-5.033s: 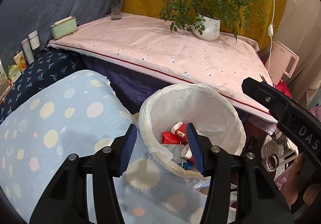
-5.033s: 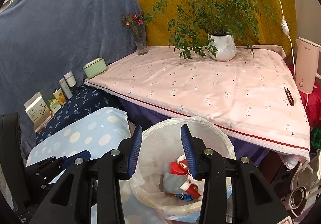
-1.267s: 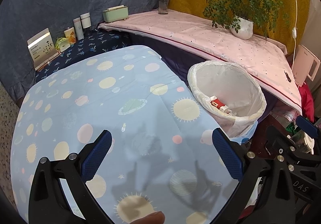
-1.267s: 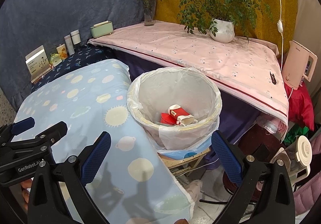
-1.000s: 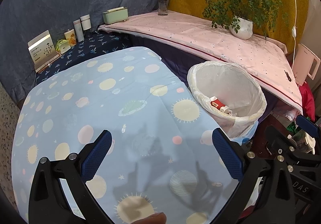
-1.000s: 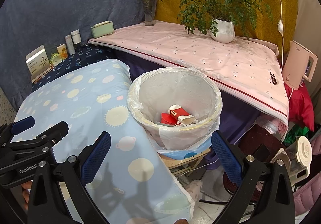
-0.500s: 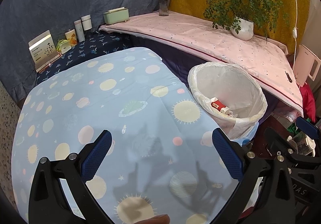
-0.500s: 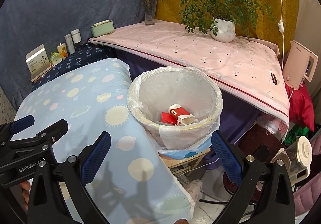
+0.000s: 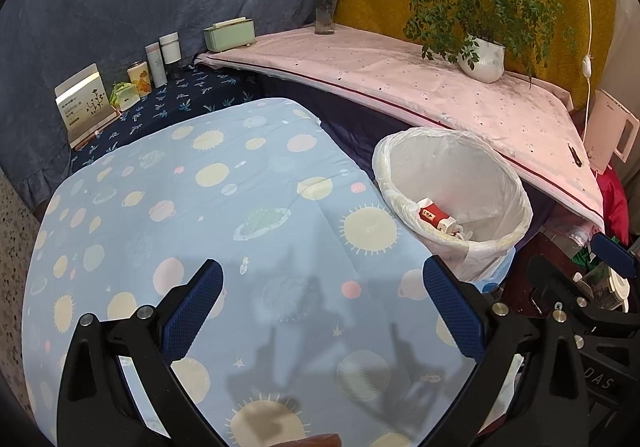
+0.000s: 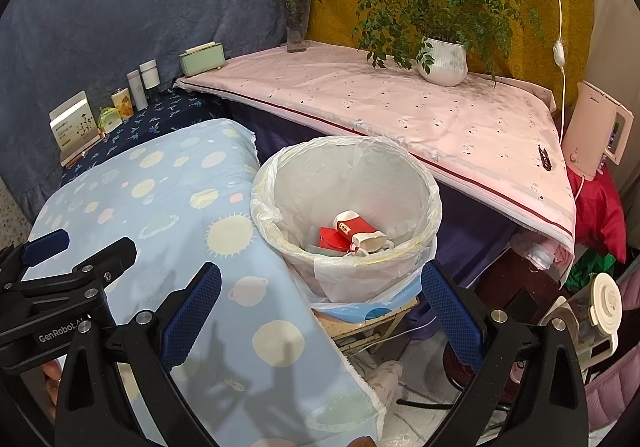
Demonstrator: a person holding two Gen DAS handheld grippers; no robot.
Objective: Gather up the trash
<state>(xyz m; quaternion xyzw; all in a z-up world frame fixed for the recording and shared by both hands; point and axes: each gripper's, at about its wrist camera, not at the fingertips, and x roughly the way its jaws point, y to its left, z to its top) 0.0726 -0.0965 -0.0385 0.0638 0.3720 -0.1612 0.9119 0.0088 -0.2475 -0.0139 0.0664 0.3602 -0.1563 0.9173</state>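
Note:
A white-lined trash bin (image 10: 400, 271) stands between the blue spotted cloth and the pink-covered table; it also shows in the left wrist view (image 9: 500, 175). Inside lie red and white packets (image 10: 354, 231), seen too in the left wrist view (image 9: 434, 215). My left gripper (image 9: 322, 309) is wide open and empty above the blue spotted cloth (image 9: 200, 207). My right gripper (image 10: 320, 311) is wide open and empty, in front of and below the bin.
A pink-covered table (image 10: 400, 107) holds a potted plant (image 10: 442, 61), a flower vase (image 10: 297, 27) and a green box (image 10: 200, 59). Small boxes and bottles (image 10: 132, 95) stand at the back left. A pink kettle (image 10: 600, 131) and clutter (image 10: 592, 311) lie to the right.
Five seconds ago both grippers were narrowly open right over the bin; since then they have pulled back and opened wide. Over the last second nothing has visibly moved.

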